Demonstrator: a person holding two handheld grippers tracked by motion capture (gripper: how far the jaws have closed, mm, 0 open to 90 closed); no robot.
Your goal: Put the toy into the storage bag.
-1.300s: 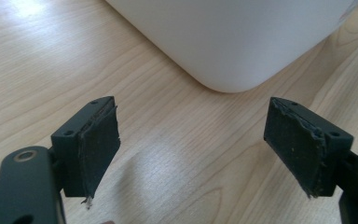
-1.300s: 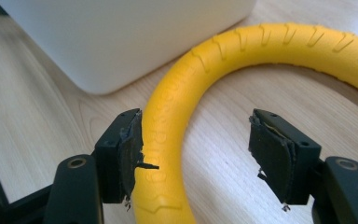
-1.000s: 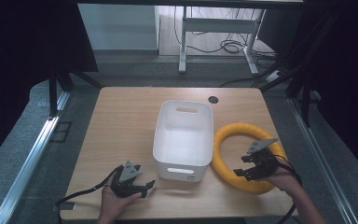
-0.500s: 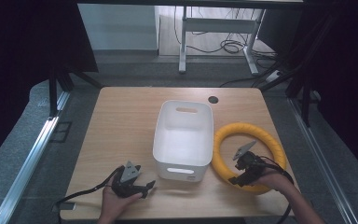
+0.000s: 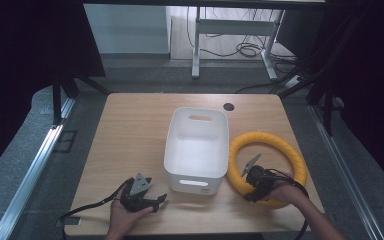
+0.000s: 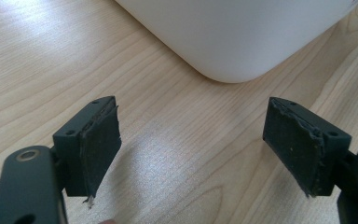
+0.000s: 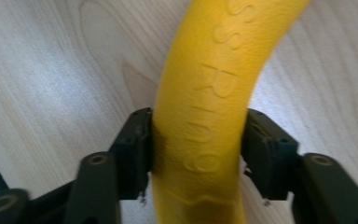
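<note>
On wooden table [image 5: 130, 130], yellow ring [image 7: 209, 93] between jaws.

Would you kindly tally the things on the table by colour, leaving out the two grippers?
White: 1, the bin.
Yellow: 1, the ring, on the table right of the bin.
Total: 2.
</note>
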